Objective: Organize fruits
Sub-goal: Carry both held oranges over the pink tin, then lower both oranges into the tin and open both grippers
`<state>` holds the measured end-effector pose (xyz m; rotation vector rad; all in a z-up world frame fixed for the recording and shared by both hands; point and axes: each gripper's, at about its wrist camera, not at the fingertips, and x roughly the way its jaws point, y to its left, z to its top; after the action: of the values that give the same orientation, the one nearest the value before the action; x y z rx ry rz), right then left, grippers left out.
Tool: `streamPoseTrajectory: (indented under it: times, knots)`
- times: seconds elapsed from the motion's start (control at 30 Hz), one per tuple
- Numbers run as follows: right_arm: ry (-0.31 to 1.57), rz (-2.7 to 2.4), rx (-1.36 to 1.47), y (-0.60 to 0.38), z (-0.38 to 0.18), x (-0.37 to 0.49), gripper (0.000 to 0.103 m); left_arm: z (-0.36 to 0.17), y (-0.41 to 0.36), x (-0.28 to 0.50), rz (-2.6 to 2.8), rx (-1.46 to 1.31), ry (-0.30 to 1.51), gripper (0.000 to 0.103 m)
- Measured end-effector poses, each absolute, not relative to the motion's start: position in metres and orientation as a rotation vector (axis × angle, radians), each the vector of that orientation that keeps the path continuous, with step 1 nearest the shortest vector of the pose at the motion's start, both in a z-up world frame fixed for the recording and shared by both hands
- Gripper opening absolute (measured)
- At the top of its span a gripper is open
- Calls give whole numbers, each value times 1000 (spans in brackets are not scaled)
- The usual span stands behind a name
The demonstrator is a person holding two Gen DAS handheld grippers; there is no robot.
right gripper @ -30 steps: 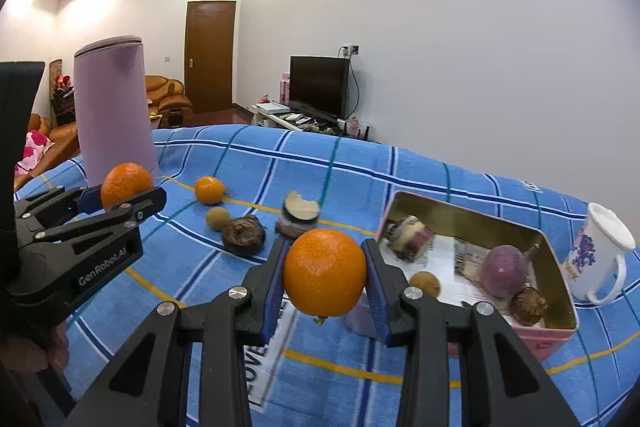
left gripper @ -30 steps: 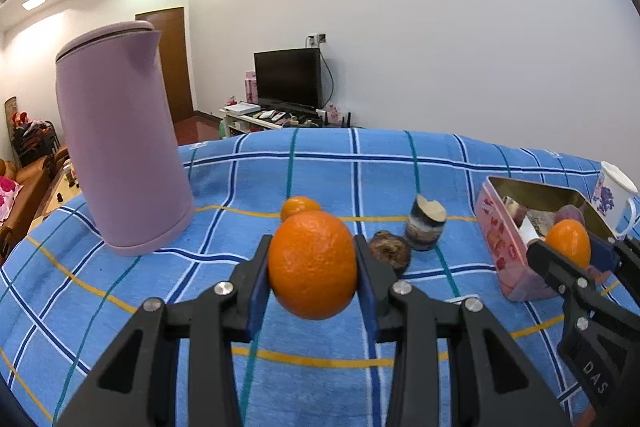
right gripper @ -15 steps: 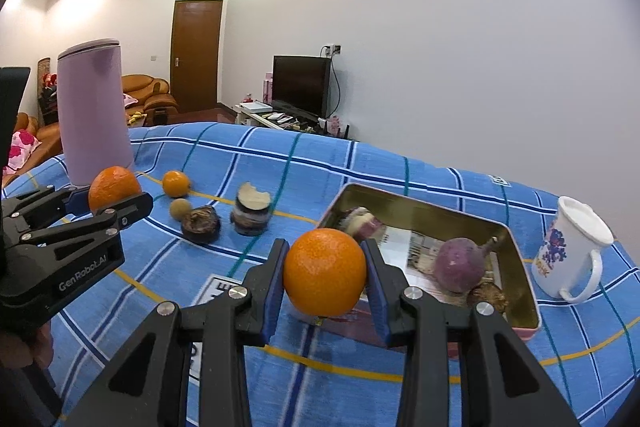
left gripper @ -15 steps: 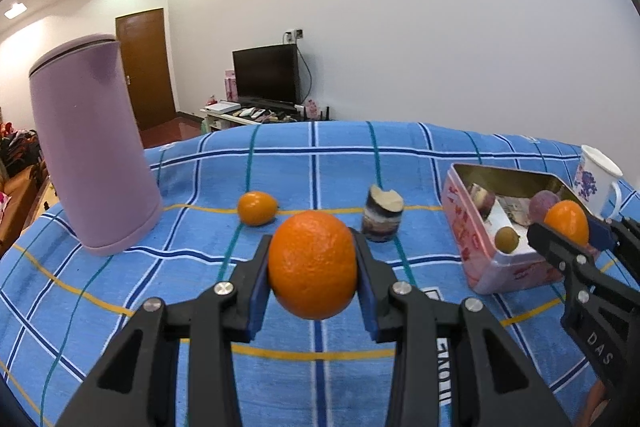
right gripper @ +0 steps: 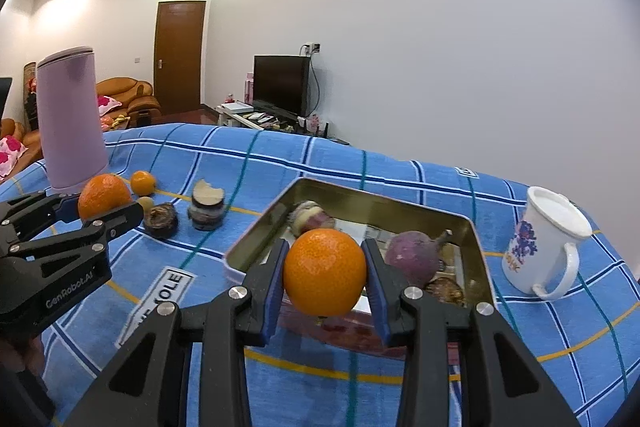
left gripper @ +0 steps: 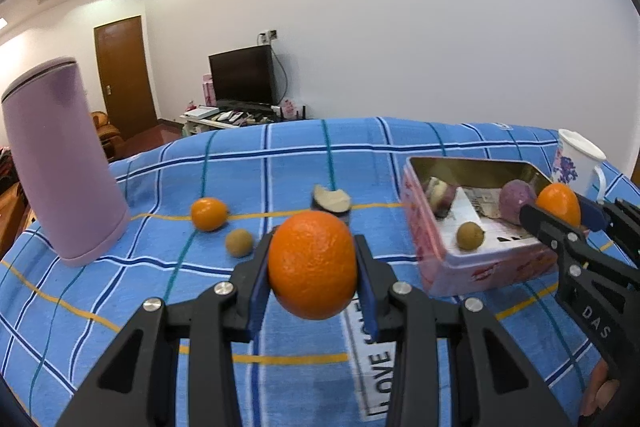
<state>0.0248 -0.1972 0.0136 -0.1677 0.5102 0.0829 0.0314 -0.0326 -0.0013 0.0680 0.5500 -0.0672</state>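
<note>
On the bench, the pink tin (right gripper: 478, 243) already holds some fruits. Left of the tin, a purple kettle (left gripper: 60, 167) and small fruits wait. Each gripper, left gripper (left gripper: 312, 263) and right gripper (right gripper: 325, 273), clamps an orange; the right one is nearest the tin, way free.

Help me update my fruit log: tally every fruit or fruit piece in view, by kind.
Round orange citrus fruits: 3
Small round tan fruits: 2
Dark wrinkled round fruits: 2
Cut purple-and-white pieces: 2
Round purple stemmed fruit: 1
Total: 10
</note>
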Motion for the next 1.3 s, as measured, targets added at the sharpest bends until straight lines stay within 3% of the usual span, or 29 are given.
streamPoseTrajectory:
  times: [0.73,1.3]
  knots:
    - [516,-149,-82,-297,20,42,39,13,-92,53,-235,38,521,39]
    - [596,-92,-71,-304,10,74,39,-1,-159,90,-341,60,579,39]
